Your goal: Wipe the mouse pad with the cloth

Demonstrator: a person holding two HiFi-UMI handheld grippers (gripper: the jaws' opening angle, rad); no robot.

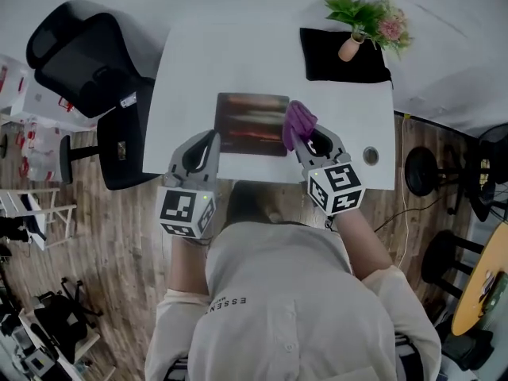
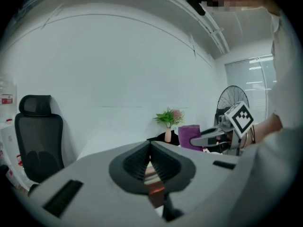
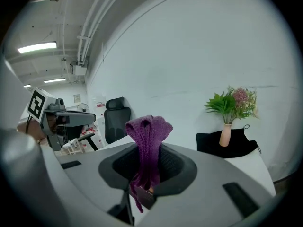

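The mouse pad (image 1: 250, 123), dark with reddish streaks, lies flat in the middle of the white table (image 1: 190, 62). My right gripper (image 1: 305, 137) is at the pad's right edge, shut on a purple cloth (image 1: 298, 122). In the right gripper view the cloth (image 3: 147, 136) sticks up past the fingertips and hangs down between the jaws. My left gripper (image 1: 211, 141) is at the pad's near left corner with its jaws together at the tips. A strip of the pad (image 2: 152, 174) shows in the slit behind them.
A black cloth (image 1: 345, 58) with a small vase of flowers (image 1: 367, 21) lies at the table's far right. A round cable hole (image 1: 371, 155) is near the front right edge. A black office chair (image 1: 87, 70) stands left of the table.
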